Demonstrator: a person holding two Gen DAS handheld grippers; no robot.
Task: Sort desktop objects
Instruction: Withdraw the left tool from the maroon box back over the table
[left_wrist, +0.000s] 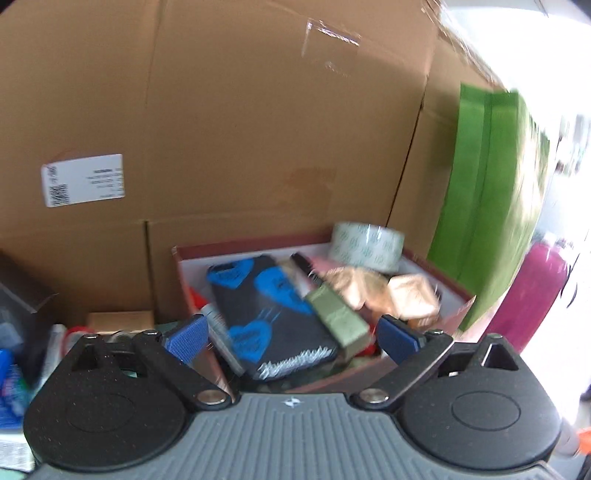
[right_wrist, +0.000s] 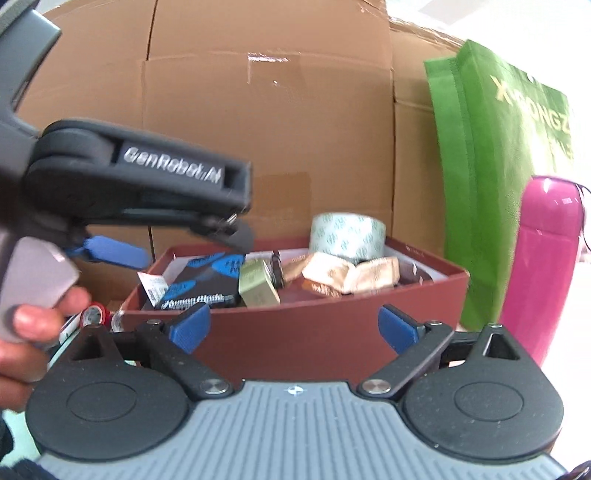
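A dark red box (left_wrist: 443, 275) (right_wrist: 314, 339) holds a black case with blue hearts (left_wrist: 273, 317) (right_wrist: 199, 286), an olive green carton (left_wrist: 340, 319) (right_wrist: 256, 284), gold wrapped packets (left_wrist: 388, 291) (right_wrist: 351, 277) and a roll of printed tape (left_wrist: 365, 243) (right_wrist: 347, 236). My left gripper (left_wrist: 291, 332) hovers open just over the box's near side, and nothing is between its blue pads. My right gripper (right_wrist: 293, 326) stands open before the box's front wall, also empty. In the right wrist view the left gripper's body reaches in from the left, showing one blue pad (right_wrist: 114, 253).
Large cardboard cartons (left_wrist: 258, 129) form a wall right behind the box. A green bag (right_wrist: 491, 166) and a magenta bottle (right_wrist: 546, 258) stand to the right. Small items lie left of the box, among them a red-rimmed roll (right_wrist: 96, 314). A hand (right_wrist: 29, 332) grips the left tool.
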